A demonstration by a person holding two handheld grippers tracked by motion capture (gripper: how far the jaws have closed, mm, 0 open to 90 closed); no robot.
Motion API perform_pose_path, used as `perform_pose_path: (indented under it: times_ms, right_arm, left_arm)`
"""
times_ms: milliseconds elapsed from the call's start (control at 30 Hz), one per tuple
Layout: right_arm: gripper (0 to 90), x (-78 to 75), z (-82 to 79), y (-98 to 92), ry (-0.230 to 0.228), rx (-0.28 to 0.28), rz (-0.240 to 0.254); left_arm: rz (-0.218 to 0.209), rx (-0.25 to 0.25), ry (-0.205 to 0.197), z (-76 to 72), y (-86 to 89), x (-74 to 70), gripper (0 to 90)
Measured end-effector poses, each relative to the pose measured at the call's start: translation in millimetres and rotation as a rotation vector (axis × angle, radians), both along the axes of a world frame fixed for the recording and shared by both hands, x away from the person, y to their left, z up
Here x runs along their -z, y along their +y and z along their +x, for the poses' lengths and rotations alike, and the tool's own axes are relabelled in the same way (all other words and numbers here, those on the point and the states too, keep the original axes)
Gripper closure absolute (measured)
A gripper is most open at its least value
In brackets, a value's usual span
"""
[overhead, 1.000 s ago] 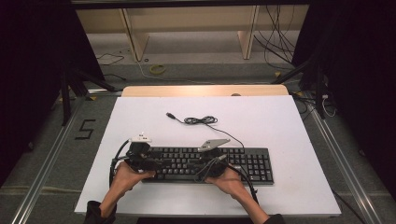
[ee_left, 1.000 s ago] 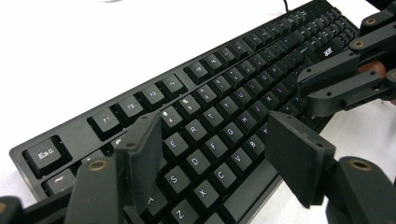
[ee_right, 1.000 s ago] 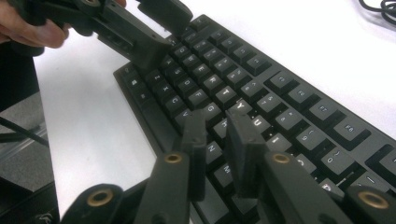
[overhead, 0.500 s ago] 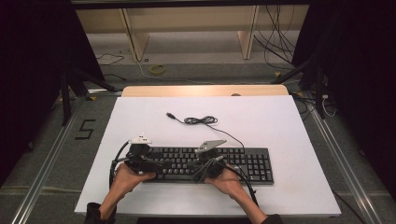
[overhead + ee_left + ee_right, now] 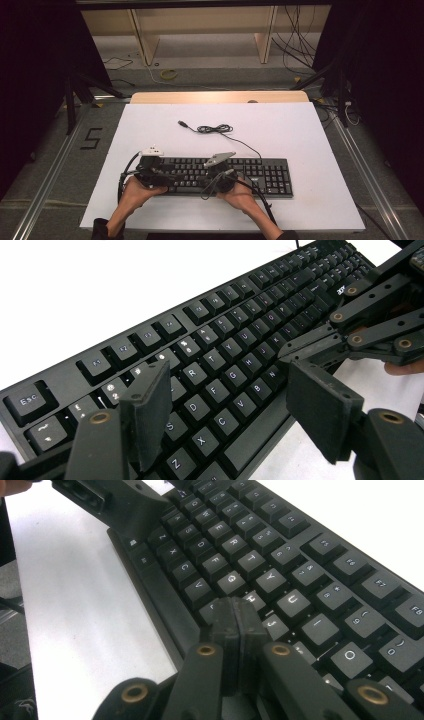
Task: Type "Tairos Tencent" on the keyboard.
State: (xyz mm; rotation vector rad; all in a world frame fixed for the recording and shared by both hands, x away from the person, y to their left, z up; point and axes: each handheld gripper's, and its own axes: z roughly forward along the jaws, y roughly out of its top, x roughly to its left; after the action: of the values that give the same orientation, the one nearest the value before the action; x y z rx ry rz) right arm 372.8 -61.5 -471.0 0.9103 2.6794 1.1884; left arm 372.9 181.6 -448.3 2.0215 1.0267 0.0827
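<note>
**Grippers settle over the keyboard's letter keys**

High view: keyboard (image 5: 220, 176) lies near the front edge of the white table (image 5: 300, 140), its cable (image 5: 215, 129) running off behind it to a loose coil and a free plug. Compared with the picture a second ago, both hands have drifted slightly toward the person and toward each other. The left gripper (image 5: 150, 172) sits over the keyboard's left end, and the right gripper (image 5: 220, 177) sits over the middle of the letter block. The keyboard itself has not shifted on the table, so the change is only in how the hands are placed, which suggests lining up on keys rather than lifting or moving the board.

Left gripper view: left gripper (image 5: 225, 415) has its jaws spread wide, one over the A–S region and the other off the front edge near the space bar. They hang above the keys and grip nothing. The right gripper's linkage (image 5: 370, 325) comes in from the far side, low over the keys around N and M.

Right gripper view: right gripper (image 5: 235, 625) has its jaws pressed flat together into a single blunt tip, with nothing between them. The tip rests at or just above the H–J keys; I cannot tell whether a key is pushed down. That closed tip looks ready to press a key, probably the step in hand.
</note>
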Motion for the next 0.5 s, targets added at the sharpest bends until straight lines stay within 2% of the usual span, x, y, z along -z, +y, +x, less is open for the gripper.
perform_pose_path:
  times_ms: [500]
  right_arm:
    - [90.0,2.8,0.8,2.1,-0.001,0.006,-0.011]
  left_arm:
    - [-0.001,0.0,0.003,0.5,0.8,0.8,34.0]
